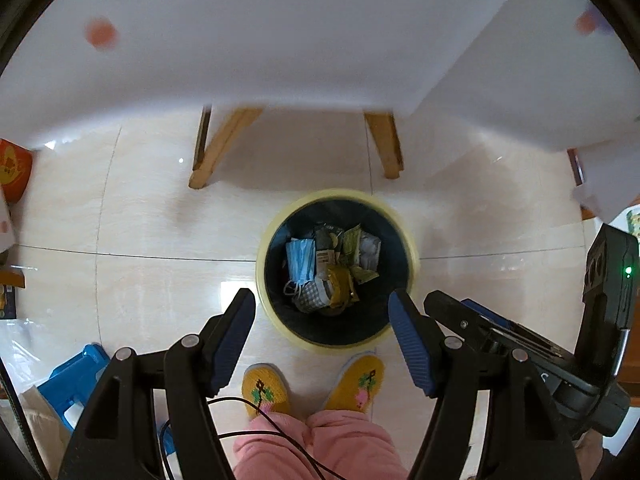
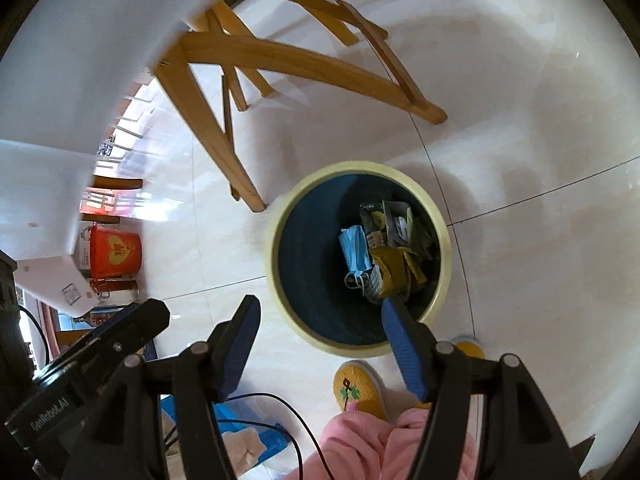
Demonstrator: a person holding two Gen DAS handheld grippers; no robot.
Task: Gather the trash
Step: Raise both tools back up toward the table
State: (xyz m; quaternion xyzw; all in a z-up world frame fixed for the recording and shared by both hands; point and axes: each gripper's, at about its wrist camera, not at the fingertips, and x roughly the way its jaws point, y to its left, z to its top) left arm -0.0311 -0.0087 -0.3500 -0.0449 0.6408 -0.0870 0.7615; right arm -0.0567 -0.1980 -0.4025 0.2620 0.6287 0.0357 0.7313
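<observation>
Left wrist view: trash bin on the tiled floor, just past centre toward 6 o'clock, both grippers above it.
Bin holds a blue face mask, crumpled wrappers and a mustard-yellow packet; left gripper spread wide, nothing between its blue pads; right gripper likewise parted and empty, bin at its 1 o'clock; yellow slippers and pink trousers at 6; wooden table legs at 12; red bucket at 9 in right wrist view.
</observation>
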